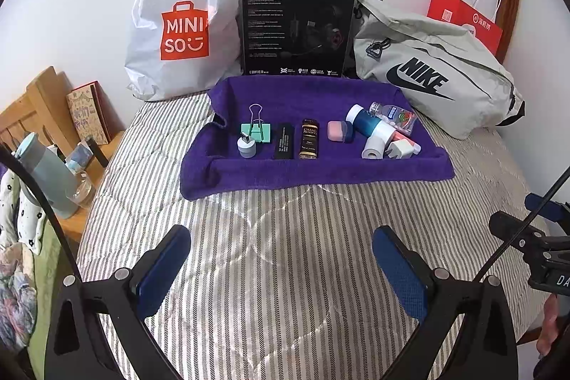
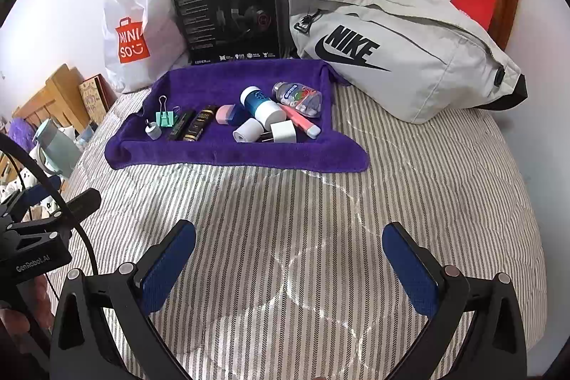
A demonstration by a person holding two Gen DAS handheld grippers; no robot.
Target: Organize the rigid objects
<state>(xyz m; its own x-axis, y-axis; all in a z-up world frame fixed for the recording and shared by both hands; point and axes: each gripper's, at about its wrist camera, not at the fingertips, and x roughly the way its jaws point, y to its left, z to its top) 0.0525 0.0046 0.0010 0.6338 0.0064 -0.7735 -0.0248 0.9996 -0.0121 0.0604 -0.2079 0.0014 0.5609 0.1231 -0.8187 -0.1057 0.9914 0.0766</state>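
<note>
- Left gripper (image 1: 281,267) spread wide, pads empty, hanging low over the striped bed cover (image 1: 285,237) at the near edge
- Right gripper (image 2: 288,267) likewise spread and holding nothing, over the same bed cover, just right of the left one
- Well apart from both, further up the bed: purple towel (image 1: 320,173) carrying every small item, none within reach of the pads
- On the towel's left half, a tidy side-by-side line: grey plug (image 1: 247,146) touching the green binder clip (image 1: 255,130), then black flat box (image 1: 284,141), then dark bottle (image 1: 308,139), then pink case (image 1: 338,131)
- On the right half, a loose heap: blue and white tube (image 2: 259,104) leaning on the clear pill bottle (image 2: 297,98), white roll (image 2: 248,130), white charger (image 2: 283,132) and pink pen (image 2: 299,120) touching or overlapping
- Fits either a row half built or a heap being drawn from; not settled here which
- For any pick from the heap, judged best: approach from the near side, take the outermost piece such as the white roll, close across its short width, lift straight up so the tube does not roll
- Worth minding: soft towel and bedding give under pressure, so round pieces may tip or slide
</note>
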